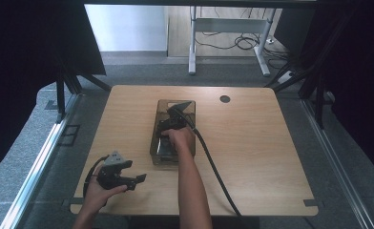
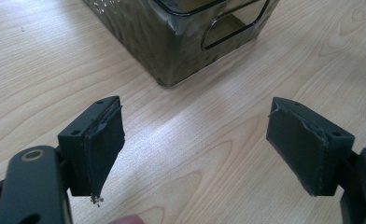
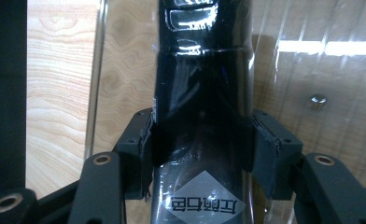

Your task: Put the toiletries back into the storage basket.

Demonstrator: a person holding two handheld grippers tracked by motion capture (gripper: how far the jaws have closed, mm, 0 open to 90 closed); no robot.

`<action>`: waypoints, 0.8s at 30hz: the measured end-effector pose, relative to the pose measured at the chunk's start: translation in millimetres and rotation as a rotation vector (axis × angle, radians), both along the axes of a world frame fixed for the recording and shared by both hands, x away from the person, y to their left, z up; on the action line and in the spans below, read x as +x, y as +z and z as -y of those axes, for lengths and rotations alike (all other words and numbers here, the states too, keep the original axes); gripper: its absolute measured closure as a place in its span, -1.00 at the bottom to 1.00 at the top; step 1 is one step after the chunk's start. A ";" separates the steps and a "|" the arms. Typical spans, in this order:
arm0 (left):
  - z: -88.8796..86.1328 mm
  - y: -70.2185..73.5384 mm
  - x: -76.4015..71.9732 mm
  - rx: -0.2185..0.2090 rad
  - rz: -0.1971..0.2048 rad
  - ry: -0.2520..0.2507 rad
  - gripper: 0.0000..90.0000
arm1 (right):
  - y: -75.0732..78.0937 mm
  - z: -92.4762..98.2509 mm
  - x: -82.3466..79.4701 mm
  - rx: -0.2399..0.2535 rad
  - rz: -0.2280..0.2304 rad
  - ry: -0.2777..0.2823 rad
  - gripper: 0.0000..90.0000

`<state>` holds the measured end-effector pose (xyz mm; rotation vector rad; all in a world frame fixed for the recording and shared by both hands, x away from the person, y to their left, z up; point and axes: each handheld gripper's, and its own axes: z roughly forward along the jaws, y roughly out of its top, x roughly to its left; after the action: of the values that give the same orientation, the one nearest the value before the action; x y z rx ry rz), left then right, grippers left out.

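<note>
A smoky clear plastic bin [image 1: 154,139] stands on the middle of the wooden table [image 1: 256,148]. My right gripper [image 1: 168,130] reaches down into it, held by a hand. In the right gripper view its jaws [image 3: 200,135] are shut on a glossy black bottle-like object [image 3: 202,70] with a grey diamond label, lying along the bin's clear floor [image 3: 288,70]. My left gripper [image 1: 135,181] rests low near the table's front left corner, held in the other hand. It stands open [image 2: 196,108] with bare wood between the pads, and the bin's corner [image 2: 172,42] lies just ahead.
A dark round hole [image 1: 224,99] sits in the table's far side. The right gripper's cable [image 1: 213,167] trails over the front edge. A small metal stud [image 3: 317,99] shows by the bin floor. Beyond the table stand white desk legs [image 1: 192,47] and black curtains.
</note>
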<state>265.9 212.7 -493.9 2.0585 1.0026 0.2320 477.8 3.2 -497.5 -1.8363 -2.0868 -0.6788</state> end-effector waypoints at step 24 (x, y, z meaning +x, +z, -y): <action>4.6 -1.8 0.4 0.012 -0.005 -0.010 -0.57 | 32.5 12.0 -5.9 -0.056 0.106 0.053 -0.15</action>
<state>266.3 208.1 -495.7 2.0756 0.9966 0.2285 471.8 -8.8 -464.9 -1.8037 -2.2345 -0.7269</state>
